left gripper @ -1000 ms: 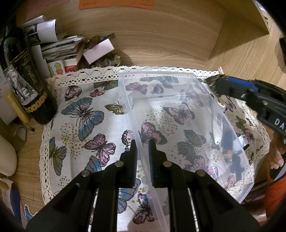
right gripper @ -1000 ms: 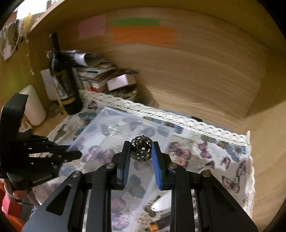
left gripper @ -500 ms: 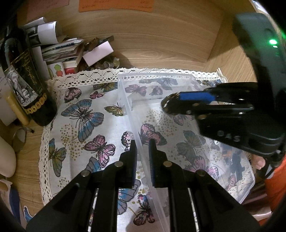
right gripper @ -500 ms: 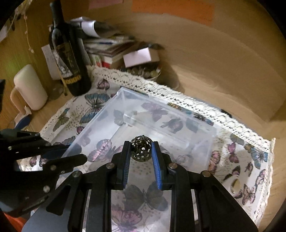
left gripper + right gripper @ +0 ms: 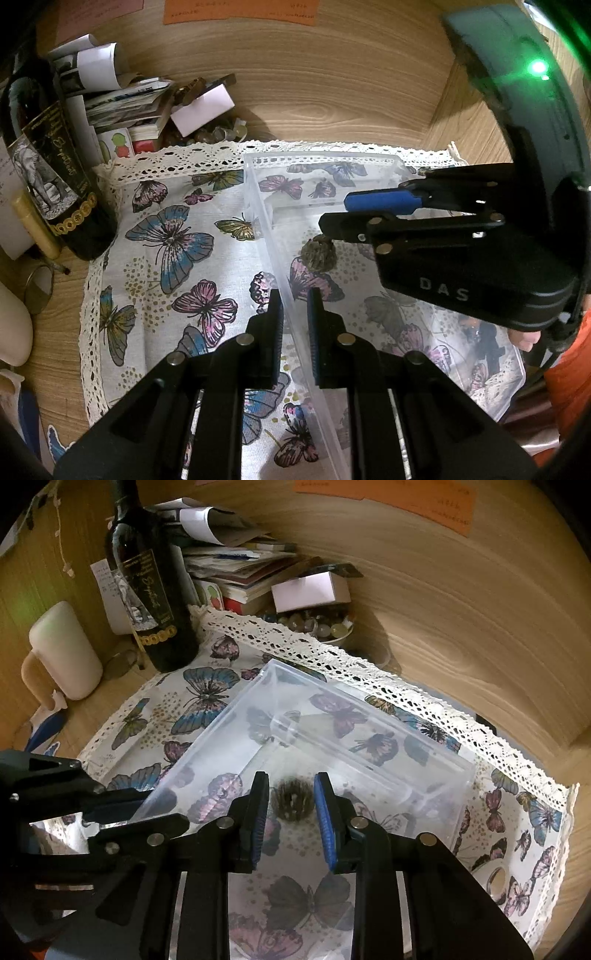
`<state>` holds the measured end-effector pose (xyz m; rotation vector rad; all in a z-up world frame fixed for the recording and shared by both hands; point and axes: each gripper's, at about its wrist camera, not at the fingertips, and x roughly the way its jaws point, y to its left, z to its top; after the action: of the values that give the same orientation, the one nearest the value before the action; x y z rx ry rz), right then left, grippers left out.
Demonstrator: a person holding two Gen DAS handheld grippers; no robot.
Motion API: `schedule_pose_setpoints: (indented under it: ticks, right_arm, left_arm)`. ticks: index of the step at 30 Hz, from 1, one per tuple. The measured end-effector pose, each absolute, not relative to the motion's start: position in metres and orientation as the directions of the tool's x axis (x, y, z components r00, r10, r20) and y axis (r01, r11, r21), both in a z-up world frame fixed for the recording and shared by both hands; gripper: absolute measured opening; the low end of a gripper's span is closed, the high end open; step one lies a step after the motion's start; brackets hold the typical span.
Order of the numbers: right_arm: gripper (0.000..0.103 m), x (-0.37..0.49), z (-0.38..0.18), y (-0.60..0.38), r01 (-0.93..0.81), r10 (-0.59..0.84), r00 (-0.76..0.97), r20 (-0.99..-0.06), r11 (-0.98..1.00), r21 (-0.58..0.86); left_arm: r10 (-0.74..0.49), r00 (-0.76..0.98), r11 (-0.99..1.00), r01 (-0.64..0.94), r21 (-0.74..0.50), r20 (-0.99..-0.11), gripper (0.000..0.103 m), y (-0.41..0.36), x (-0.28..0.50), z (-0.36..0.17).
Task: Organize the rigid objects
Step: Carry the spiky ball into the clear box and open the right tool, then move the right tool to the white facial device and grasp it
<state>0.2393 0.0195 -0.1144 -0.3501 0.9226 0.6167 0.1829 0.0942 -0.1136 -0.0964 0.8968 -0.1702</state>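
Butterfly cloth (image 5: 207, 698) underlies the clear box (image 5: 369, 753); perforated ball (image 5: 291, 799) lies released between right fingers (image 5: 327, 827), just opened.

The right gripper (image 5: 291, 812) has swung in over the clear plastic box (image 5: 388, 753) and dipped toward its floor; 1 second ago it hung higher and further back. Its jaws have just been opening, and the perforated metal ball (image 5: 292, 800), pinched between the blue pads half a second ago, now sits blurred between them with a gap on each side. In the left wrist view the ball (image 5: 318, 254) lies below the right gripper's fingertips.
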Motion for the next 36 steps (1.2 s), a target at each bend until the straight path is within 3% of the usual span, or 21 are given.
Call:
schedule_pose_setpoints:
  ticks: [11, 23, 28, 32, 36]
  right_arm:
    - [0.048, 0.221, -0.081, -0.014, -0.558, 0.337, 0.577, -0.744, 0.828, -0.059]
    - [0.050, 0.213, -0.051, -0.102, -0.320, 0.169, 0.731, -0.661, 0.940, -0.114]
    - [0.051, 0.220, -0.062, -0.138, -0.220, 0.097, 0.723, -0.684, 0.971, -0.096]
    - [0.063, 0.227, -0.087, -0.153, -0.181, 0.047, 0.682, -0.730, 0.978, -0.106]
    - [0.063, 0.237, -0.116, -0.162, -0.190, 0.074, 0.595, -0.800, 0.980, -0.050]
  left_arm:
    - [-0.181, 0.612, 0.983, 0.106, -0.147, -0.770, 0.013, 0.093, 0.183, -0.113]
    - [-0.180, 0.612, 0.984, 0.101, -0.149, -0.770, 0.013, 0.094, 0.183, -0.114]
    - [-0.177, 0.610, 0.984, 0.101, -0.146, -0.772, 0.013, 0.094, 0.183, -0.113]
    - [-0.176, 0.609, 0.984, 0.101, -0.144, -0.773, 0.013, 0.094, 0.183, -0.113]
    - [-0.173, 0.610, 0.985, 0.102, -0.140, -0.773, 0.013, 0.094, 0.183, -0.113]
